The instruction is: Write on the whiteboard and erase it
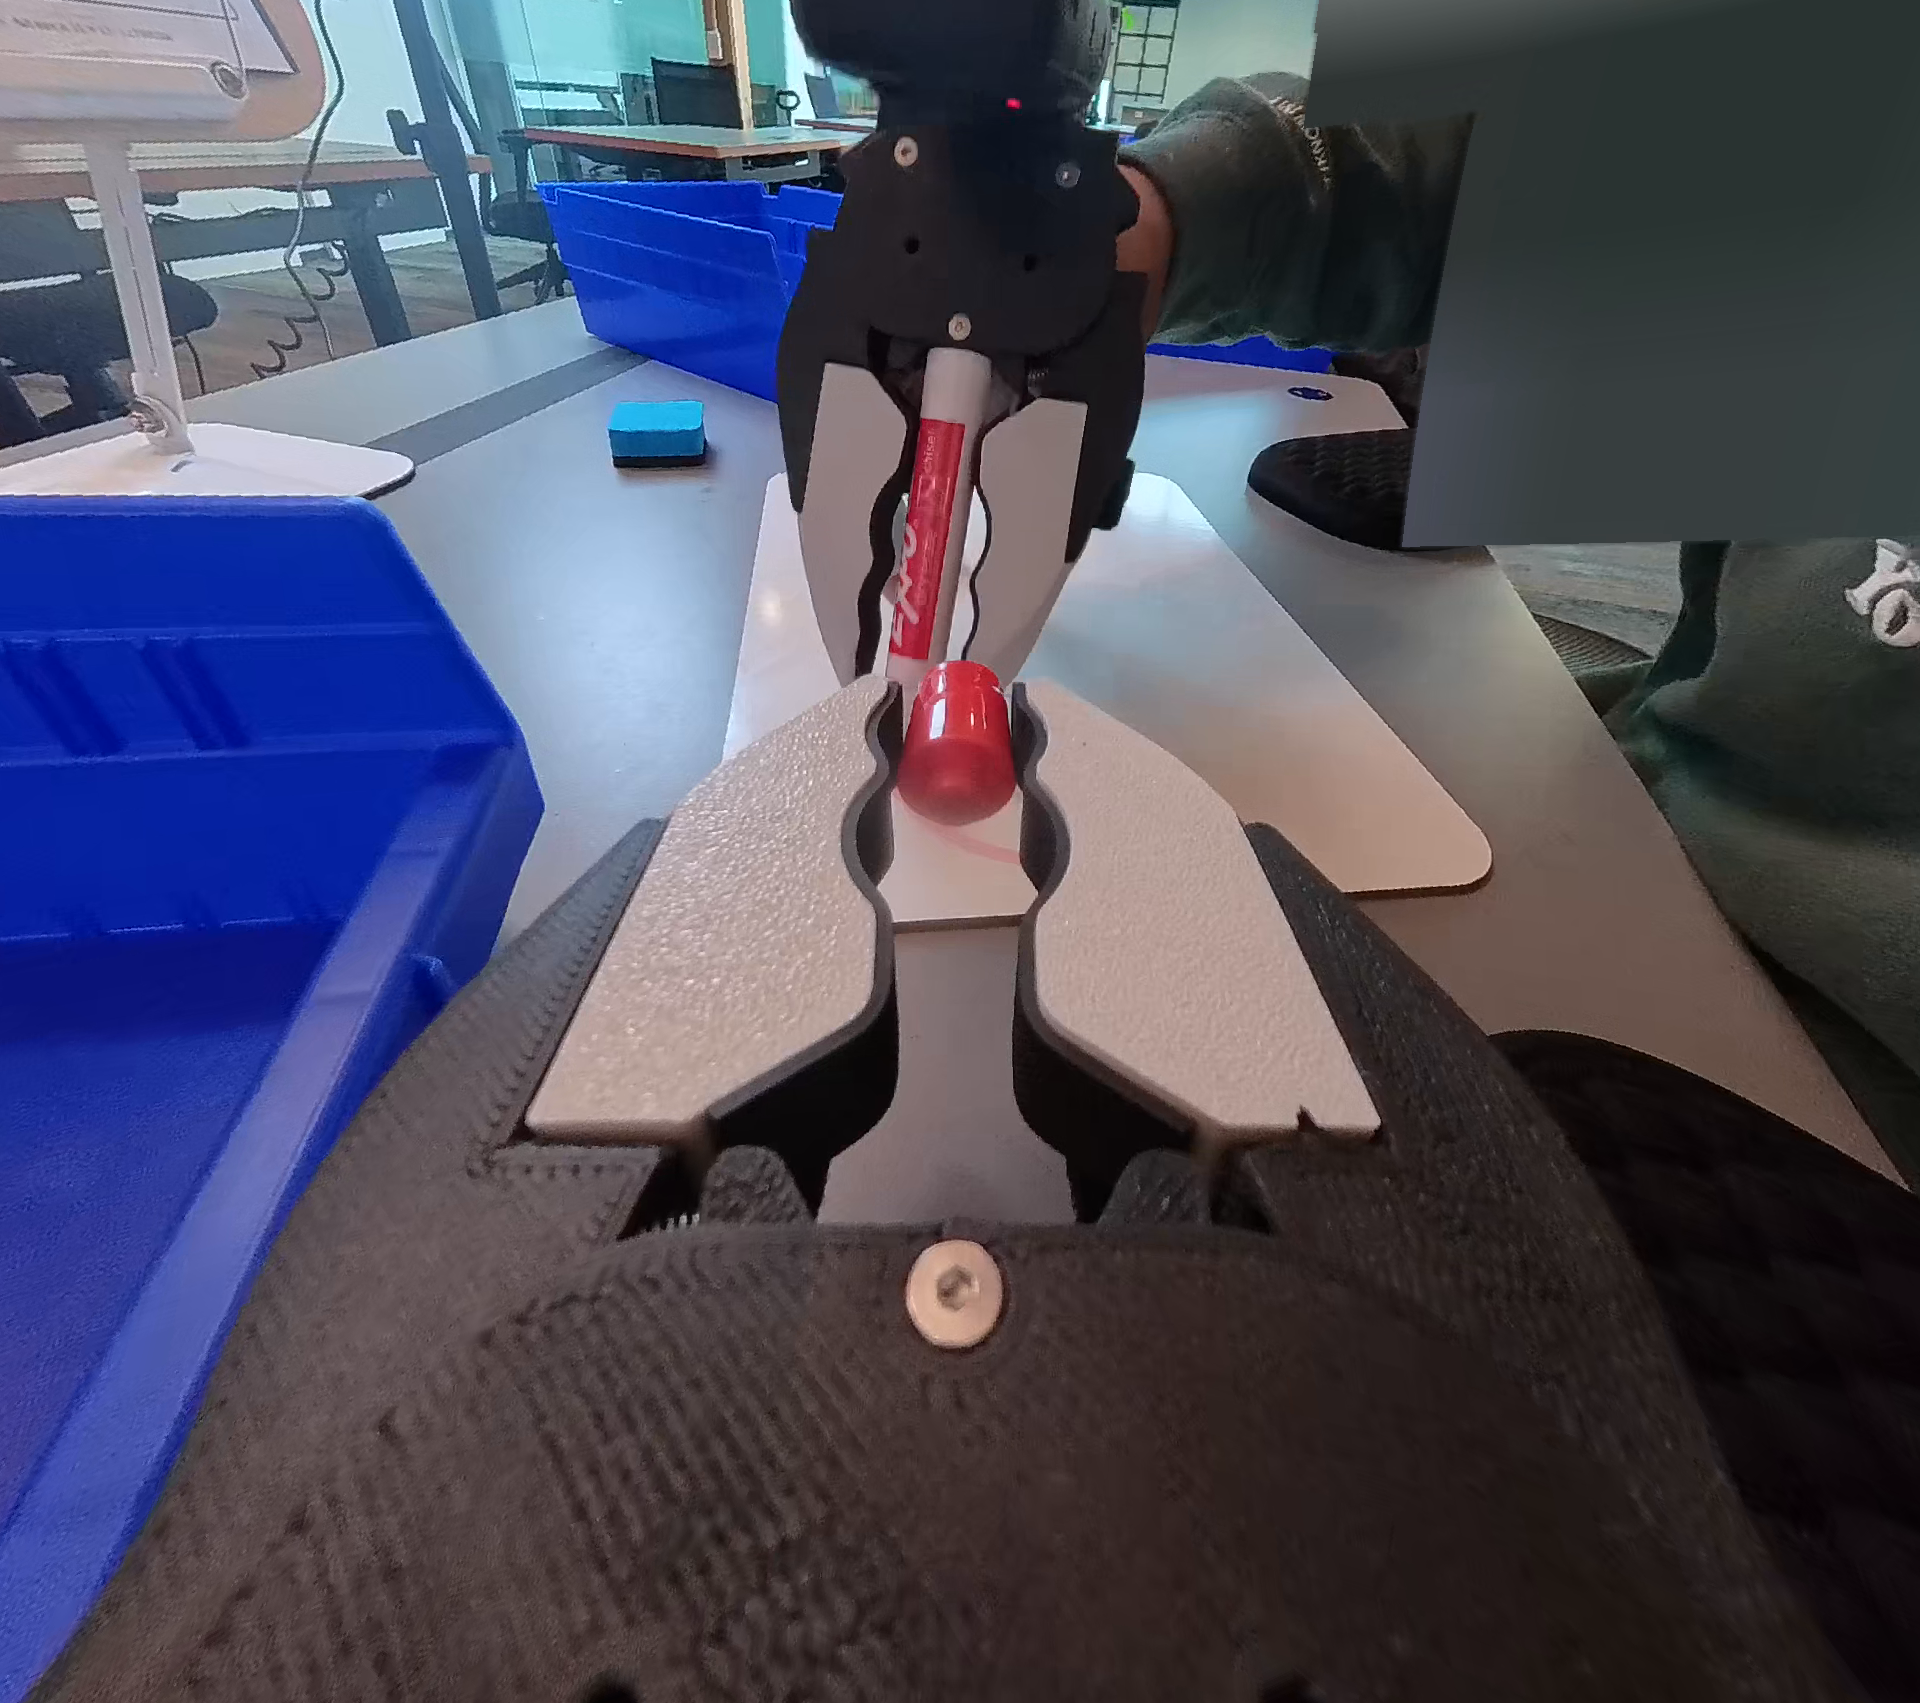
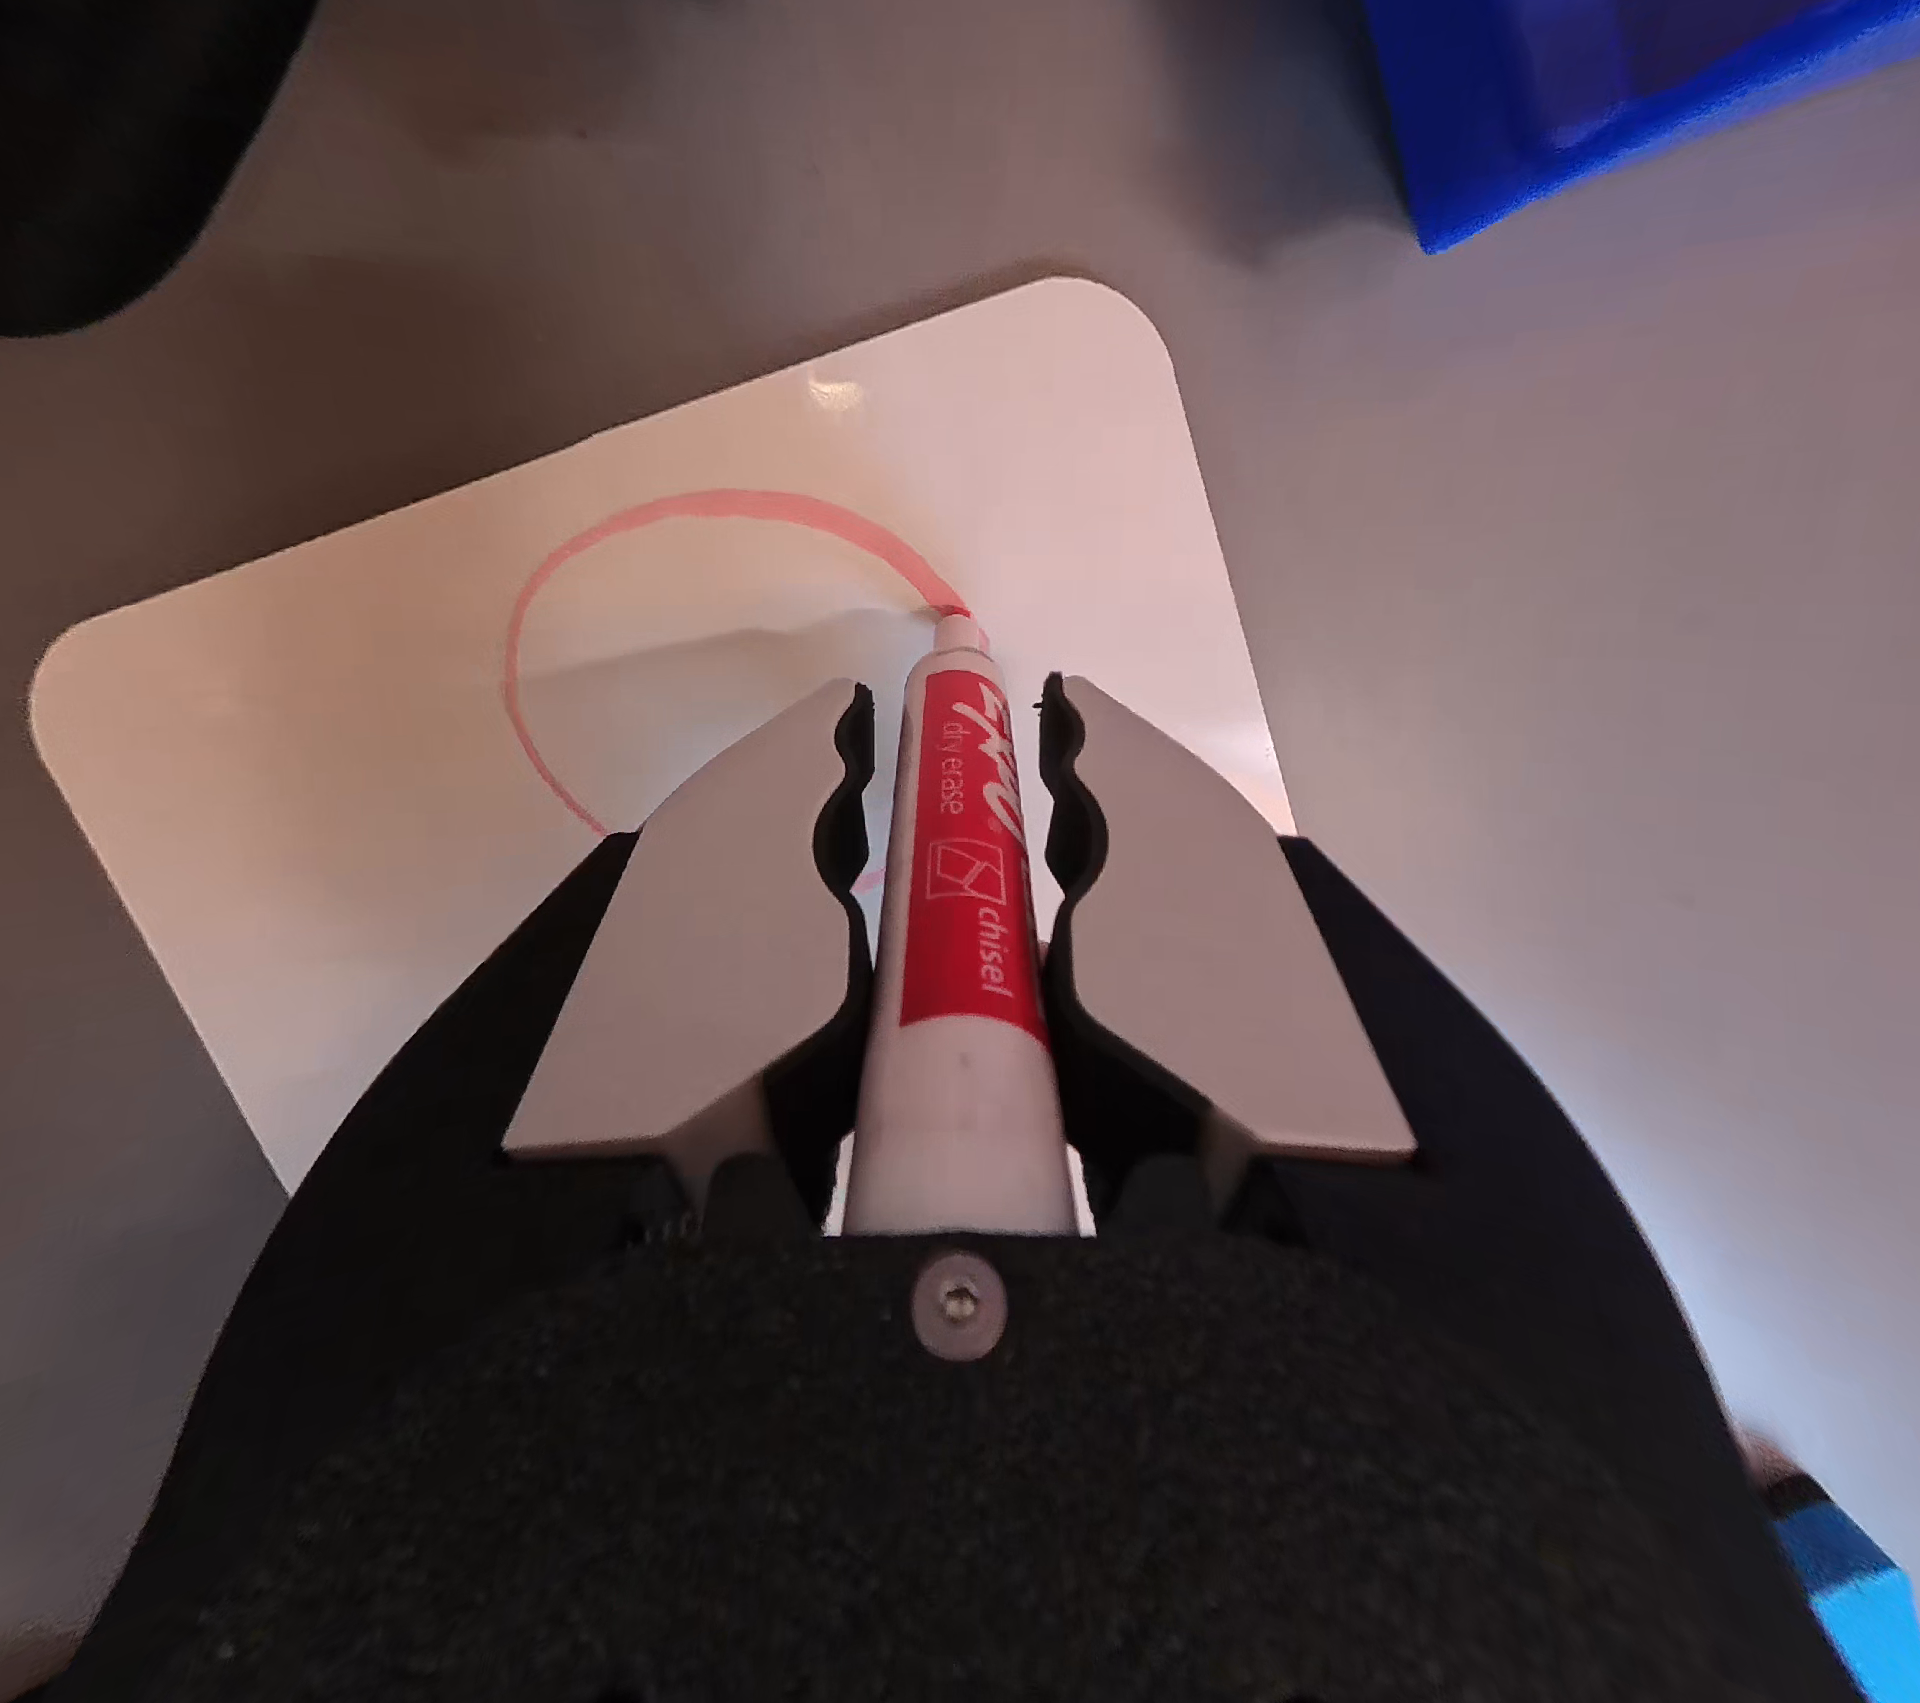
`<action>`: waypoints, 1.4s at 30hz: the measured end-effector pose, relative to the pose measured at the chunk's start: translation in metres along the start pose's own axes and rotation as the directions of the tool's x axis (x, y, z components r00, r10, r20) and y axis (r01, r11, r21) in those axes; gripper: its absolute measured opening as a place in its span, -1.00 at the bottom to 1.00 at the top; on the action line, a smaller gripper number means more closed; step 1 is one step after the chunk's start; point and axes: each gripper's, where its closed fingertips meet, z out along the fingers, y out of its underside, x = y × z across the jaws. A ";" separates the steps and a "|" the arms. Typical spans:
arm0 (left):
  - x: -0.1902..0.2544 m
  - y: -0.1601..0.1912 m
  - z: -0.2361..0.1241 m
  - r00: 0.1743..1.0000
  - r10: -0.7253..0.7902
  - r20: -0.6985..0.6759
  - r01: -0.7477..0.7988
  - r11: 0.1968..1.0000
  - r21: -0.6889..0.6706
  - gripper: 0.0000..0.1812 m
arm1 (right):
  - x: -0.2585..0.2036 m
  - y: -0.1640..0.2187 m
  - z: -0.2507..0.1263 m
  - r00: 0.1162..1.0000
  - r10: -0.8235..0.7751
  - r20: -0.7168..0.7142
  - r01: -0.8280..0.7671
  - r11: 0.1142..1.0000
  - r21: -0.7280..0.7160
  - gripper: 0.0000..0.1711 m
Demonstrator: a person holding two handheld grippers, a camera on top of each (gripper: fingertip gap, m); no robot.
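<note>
Two grippers hold our things: our right gripper clamps the red marker, tip on the whiteboard by a red curve; our left gripper pinches its red cap above the board's near edge

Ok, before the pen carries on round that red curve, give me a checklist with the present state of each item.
1. Marker gripped by right gripper: ok.
2. Tip on whiteboard: ok.
3. Red circle closed: not ok; the rest is hidden behind the fingers.
4. Cap held in left gripper: ok.
5. Eraser free on the table: ok.
6. Ink strength: not ok, line looks faint.
</note>
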 end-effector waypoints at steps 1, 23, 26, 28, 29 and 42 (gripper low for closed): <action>0.000 0.000 0.000 1.000 0.000 0.000 0.000 1.000 0.000 -0.78 | 0.000 -0.001 -0.004 1.000 0.013 0.000 -0.013 1.000 0.020 -0.62; 0.001 0.000 -0.001 1.000 -0.001 0.003 0.001 1.000 -0.001 -0.78 | 0.019 0.055 -0.029 0.980 0.182 -0.085 -0.181 0.983 0.017 -0.62; 0.000 0.000 -0.001 1.000 -0.006 0.005 0.006 1.000 0.000 -0.78 | 0.020 0.056 -0.028 0.980 0.181 -0.086 -0.181 0.983 0.008 -0.62; 0.000 0.000 -0.002 1.000 -0.006 0.006 0.006 1.000 0.000 -0.78 | 0.021 0.057 -0.028 0.980 0.181 -0.085 -0.181 0.983 0.004 -0.62; 0.000 0.000 -0.002 1.000 -0.006 0.007 0.006 1.000 0.000 -0.78 | 0.021 0.057 -0.028 0.980 0.180 -0.085 -0.181 0.984 0.004 -0.62; 0.000 0.000 -0.001 1.000 -0.005 0.007 0.005 1.000 -0.004 -0.78 | 0.027 0.055 -0.028 0.980 0.174 -0.093 -0.176 0.984 -0.009 -0.62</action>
